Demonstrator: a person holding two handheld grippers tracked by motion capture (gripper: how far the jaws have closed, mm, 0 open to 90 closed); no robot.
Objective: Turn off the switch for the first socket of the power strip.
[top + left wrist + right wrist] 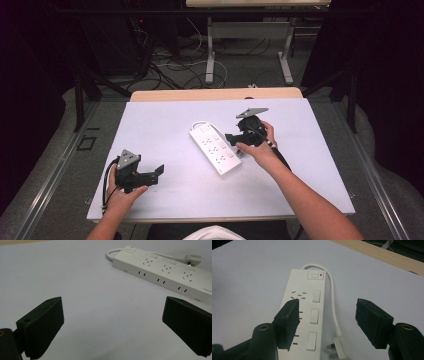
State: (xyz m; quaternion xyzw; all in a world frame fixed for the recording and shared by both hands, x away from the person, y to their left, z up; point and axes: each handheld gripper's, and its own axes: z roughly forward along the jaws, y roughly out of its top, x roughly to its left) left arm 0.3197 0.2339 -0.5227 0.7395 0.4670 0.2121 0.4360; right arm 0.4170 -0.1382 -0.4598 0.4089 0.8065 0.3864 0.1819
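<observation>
Now right gripper (234,139) fingers half apart over white plastic power strip (215,148), holding nothing, left gripper (159,172) low on white bench (165,130), fingers wide.

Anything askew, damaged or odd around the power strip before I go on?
Nothing looks damaged. The white power strip lies flat but diagonal on the table, not square to its edges. Its short cord loops back alongside the strip, and the plug lies loose, unplugged, between the open jaws of the right gripper.
</observation>
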